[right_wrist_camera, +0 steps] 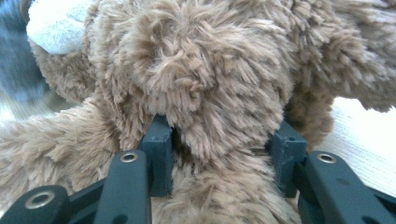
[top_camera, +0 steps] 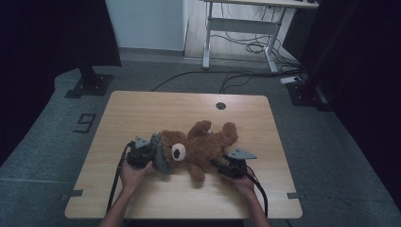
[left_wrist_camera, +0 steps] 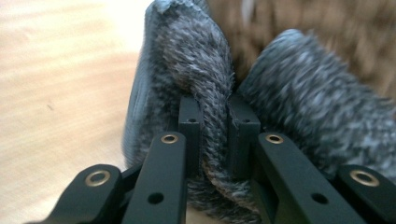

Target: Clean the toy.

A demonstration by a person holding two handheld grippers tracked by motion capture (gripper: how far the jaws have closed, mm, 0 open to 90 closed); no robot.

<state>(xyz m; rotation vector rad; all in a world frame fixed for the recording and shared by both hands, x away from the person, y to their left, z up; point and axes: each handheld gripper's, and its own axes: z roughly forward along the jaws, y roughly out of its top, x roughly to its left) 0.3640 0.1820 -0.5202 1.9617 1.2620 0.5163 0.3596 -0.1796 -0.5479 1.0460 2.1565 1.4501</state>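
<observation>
Dressing looked to be the step in hand: a brown teddy bear (top_camera: 198, 147) lay on its back across the near middle of the wooden tabletop (top_camera: 142, 113), head toward the person's left, and a grey knitted hat (top_camera: 159, 153) sat against the crown of its head. The left tool (top_camera: 150, 152) was pressed nearly together, pinching a fold of the hat's edge, as the left gripper view showed with fuzzy knit (left_wrist_camera: 212, 130) bulging between the two black pads. The right tool (top_camera: 218, 165) stood partly spread around a thick limb or flank of the bear, its pads sunk into the plush (right_wrist_camera: 219, 154) on both sides; which limb it was I could not say for sure from that close, crowded view.

Judging from this, the hat was only partly on, bunched beside the head rather than seated over it. The next move would call for the right tool to hold the body steady while the left drew the hat's rim further down over the head, without letting the knit slip free.

Hat fabric was soft, hairy, flecked grey and white, and stretchy-looking. Bear fur was long, shaggy and tan, with a pale cream muzzle (top_camera: 178, 152). Pale wood grain made the tabletop smooth and flat, with rounded corners.
</observation>
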